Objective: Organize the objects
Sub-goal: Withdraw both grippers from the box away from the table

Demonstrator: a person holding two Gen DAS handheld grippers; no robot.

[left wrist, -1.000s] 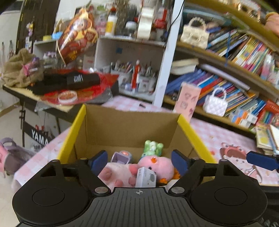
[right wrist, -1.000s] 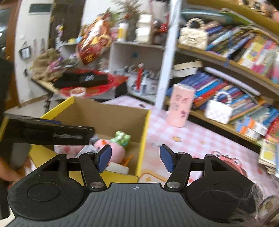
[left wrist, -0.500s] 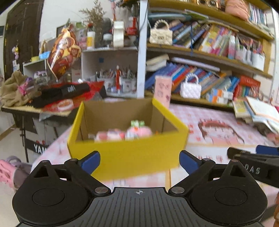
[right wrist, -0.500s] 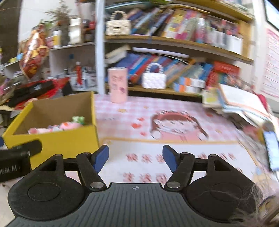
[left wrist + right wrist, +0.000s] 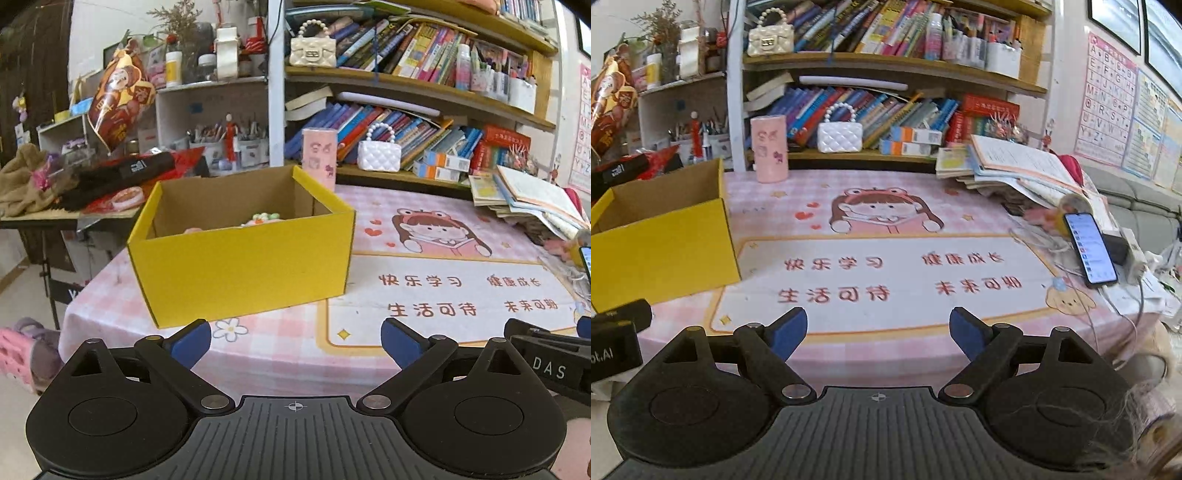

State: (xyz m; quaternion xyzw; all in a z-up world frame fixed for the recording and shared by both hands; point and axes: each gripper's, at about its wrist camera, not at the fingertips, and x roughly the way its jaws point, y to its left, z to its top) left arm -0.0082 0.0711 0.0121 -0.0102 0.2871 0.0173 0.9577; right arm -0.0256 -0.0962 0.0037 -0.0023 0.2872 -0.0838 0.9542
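The yellow box (image 5: 243, 258) stands on the table (image 5: 288, 354), ahead of the left gripper (image 5: 295, 341) and apart from it; its jaws gape wide, nothing between them. The right gripper (image 5: 878, 330) has just been opening its jaws, also empty, with the box off to its left. Only the left view shows plush toys (image 5: 264, 218) inside the box; only the right shows a lit phone (image 5: 1089, 248).

Table mat (image 5: 461, 291) on the worktop: four red Chinese phrases in two rows, 快乐学习 and 健康成长 above, 生活可待 and 未来可期 below. Right gripper (image 5: 546, 363) body, seen from the left wrist: white letters "DAS". Wall poster (image 5: 1108, 99): alphabet grid, A to Z. Book spines on the shelf: illegible.
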